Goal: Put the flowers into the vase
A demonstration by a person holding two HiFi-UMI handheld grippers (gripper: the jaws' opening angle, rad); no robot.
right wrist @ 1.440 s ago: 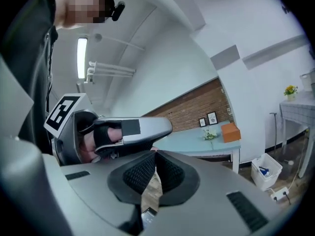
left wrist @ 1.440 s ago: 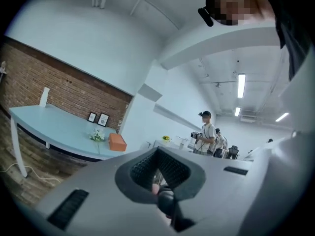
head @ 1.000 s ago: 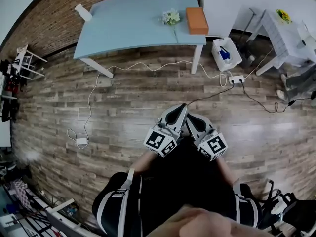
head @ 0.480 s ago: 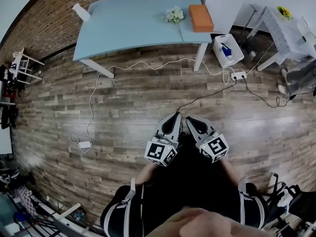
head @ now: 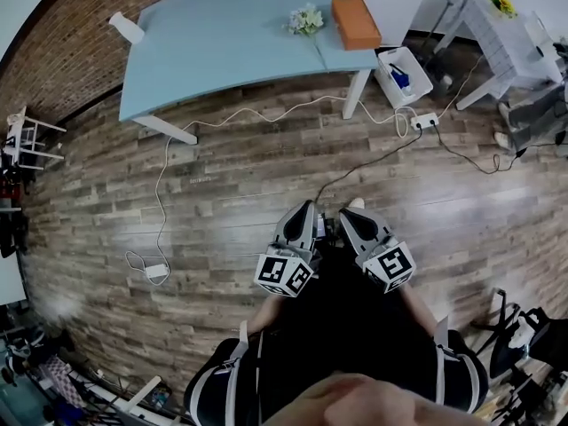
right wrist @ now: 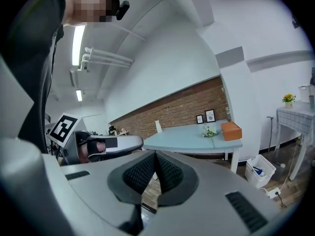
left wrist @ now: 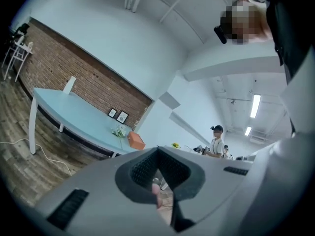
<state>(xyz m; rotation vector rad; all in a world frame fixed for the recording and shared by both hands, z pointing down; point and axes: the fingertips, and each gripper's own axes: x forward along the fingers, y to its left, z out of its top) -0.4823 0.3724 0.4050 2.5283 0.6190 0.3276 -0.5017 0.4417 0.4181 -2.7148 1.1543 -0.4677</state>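
Flowers across the room, both claws empty

Flowers (head: 306, 20) lie on the blue surface (head: 222, 47), vase (head: 126, 28) well apart at its corner; probably light, soft, crushable, so pinch gently below the blooms. Left claw (head: 302, 211) and right claw (head: 350, 219): closed on nothing.

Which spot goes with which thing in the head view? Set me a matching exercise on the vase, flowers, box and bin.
1 slender white vase
2 bunch of pale flowers
3 orange rectangular box
4 white plastic bin

a on the floor, by a leg of the light blue table
b table's right end
c table's left end
d on the table, just left of the box

Pairs: 1-c, 2-d, 3-b, 4-a.
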